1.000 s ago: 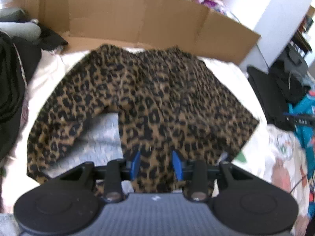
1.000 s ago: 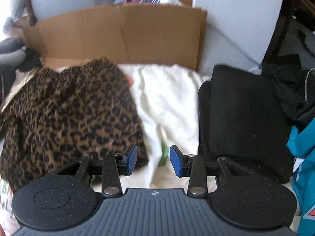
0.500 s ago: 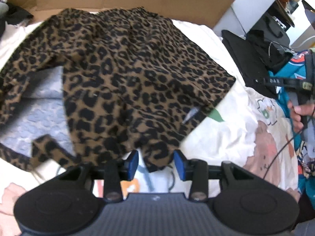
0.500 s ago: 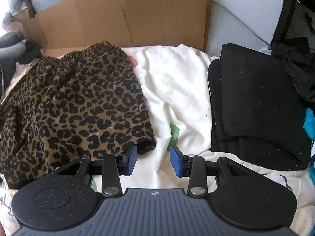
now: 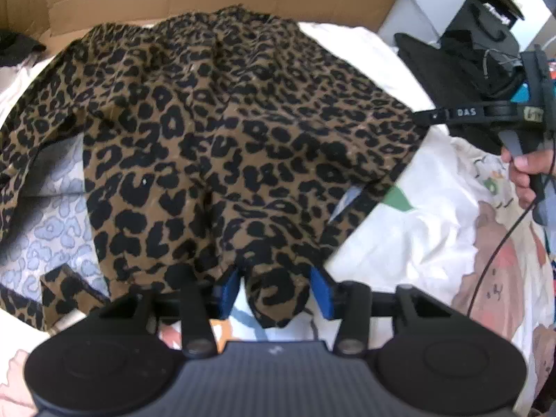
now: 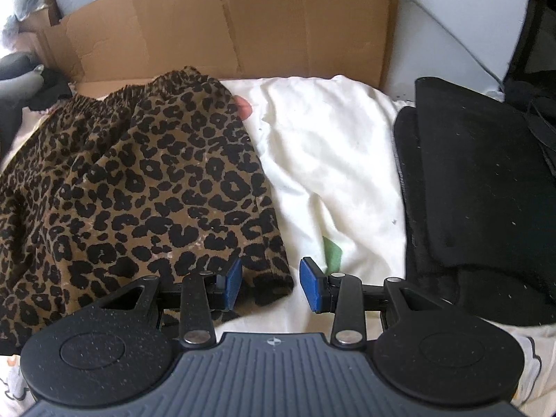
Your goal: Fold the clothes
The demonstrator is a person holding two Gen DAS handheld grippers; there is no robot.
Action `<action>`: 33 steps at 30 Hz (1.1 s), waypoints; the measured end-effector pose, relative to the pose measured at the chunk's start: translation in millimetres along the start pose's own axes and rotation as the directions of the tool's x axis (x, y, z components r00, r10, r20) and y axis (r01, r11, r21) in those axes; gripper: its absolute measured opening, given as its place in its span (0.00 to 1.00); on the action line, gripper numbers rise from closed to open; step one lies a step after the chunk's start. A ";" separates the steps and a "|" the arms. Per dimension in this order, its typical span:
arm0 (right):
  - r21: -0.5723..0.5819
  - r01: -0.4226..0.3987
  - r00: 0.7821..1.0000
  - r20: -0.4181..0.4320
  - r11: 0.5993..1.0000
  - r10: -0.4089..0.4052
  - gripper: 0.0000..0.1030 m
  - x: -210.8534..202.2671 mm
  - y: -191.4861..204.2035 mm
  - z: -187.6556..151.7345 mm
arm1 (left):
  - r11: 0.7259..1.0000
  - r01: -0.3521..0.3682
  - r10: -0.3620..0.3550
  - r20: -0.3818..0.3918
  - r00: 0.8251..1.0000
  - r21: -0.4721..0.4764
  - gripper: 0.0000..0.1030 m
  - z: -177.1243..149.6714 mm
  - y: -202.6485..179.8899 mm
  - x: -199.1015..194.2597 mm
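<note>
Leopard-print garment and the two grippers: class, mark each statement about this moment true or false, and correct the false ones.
1. The leopard-print garment lies spread on a pale bed sheet. True.
2. A corner of the garment lies between the pads of the left gripper. True; its jaws have just been closing.
3. The right gripper stands over the folded black clothes. False: it is at the garment's near corner, and the black clothes lie apart to its right.
4. A wooden headboard stands behind the bed. False: flattened cardboard stands there.
5. The garment's gathered waistband lies at the far edge, by the cardboard. True.
</note>
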State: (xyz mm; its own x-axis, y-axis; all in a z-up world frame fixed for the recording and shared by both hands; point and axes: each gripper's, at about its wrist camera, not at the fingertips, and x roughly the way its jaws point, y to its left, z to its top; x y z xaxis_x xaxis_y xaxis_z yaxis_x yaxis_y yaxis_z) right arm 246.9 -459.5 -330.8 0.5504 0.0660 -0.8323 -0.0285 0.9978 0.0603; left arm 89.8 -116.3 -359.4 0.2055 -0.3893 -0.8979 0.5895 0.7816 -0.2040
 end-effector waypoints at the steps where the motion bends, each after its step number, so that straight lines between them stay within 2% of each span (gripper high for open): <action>1: -0.002 -0.001 1.000 -0.004 1.000 0.001 0.42 3.0 0.1 0.2 | 1.000 -0.003 0.002 -0.009 1.000 -0.001 0.32 0.2 1.0 1.9; 3: -0.002 0.008 1.000 -0.015 1.000 -0.008 0.42 9.4 -0.8 -0.6 | 1.000 0.001 -0.001 -0.019 1.000 -0.019 0.20 0.1 5.3 2.1; 5: 0.005 0.009 1.000 -0.027 1.000 -0.009 0.42 14.3 -2.5 -2.2 | 0.998 0.011 -0.013 -0.024 1.000 -0.054 0.12 0.7 11.8 -0.3; 8: 0.022 0.001 0.999 -0.036 1.000 -0.001 0.42 18.1 -4.2 -3.8 | 0.995 0.027 -0.030 -0.027 0.999 -0.092 0.08 0.9 22.6 -3.9; 17: 0.079 -0.036 0.997 -0.059 0.996 0.041 0.42 26.9 -7.4 -8.3 | 0.979 0.068 -0.078 -0.046 0.996 -0.192 0.07 -7.9 53.8 -1.5; 18: 0.092 -0.030 0.998 -0.060 0.995 0.036 0.40 27.5 -7.3 -8.6 | 0.978 0.077 -0.087 -0.045 0.995 -0.192 0.07 -8.3 53.7 -2.2; 19: 0.094 -0.031 0.998 -0.060 0.995 0.036 0.29 27.2 -6.7 -8.6 | 0.978 0.086 -0.096 -0.044 0.994 -0.192 0.07 -8.6 53.5 -2.9; 20: 0.089 -0.031 0.997 -0.061 0.996 0.037 0.12 26.5 -5.9 -8.3 | 0.977 0.095 -0.105 -0.043 0.993 -0.191 0.06 -8.9 53.4 -3.6; 21: 0.078 -0.026 0.997 -0.066 0.997 0.031 0.06 25.7 -4.8 -7.5 | 0.976 0.103 -0.113 -0.043 0.993 -0.192 0.06 -8.7 53.0 -4.5; 26: 0.033 0.006 0.999 -0.041 0.999 -0.005 0.03 10.2 -2.8 -0.9 | 0.966 0.153 -0.164 -0.037 0.986 -0.208 0.05 -10.3 56.0 -10.1; 33: 0.018 0.081 0.997 0.010 0.997 -0.082 0.02 -14.0 1.0 12.4 | 0.941 0.251 -0.263 -0.021 0.965 -0.227 0.05 -8.1 51.9 -14.7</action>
State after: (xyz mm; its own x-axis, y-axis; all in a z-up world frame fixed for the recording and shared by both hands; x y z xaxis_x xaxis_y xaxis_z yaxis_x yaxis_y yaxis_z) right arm 249.5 -459.6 -312.3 0.5592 -0.0158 -0.8289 0.0317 0.9995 0.0024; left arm 111.1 -66.1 -359.9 0.0274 -0.5708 -0.8206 0.4295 0.7480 -0.5060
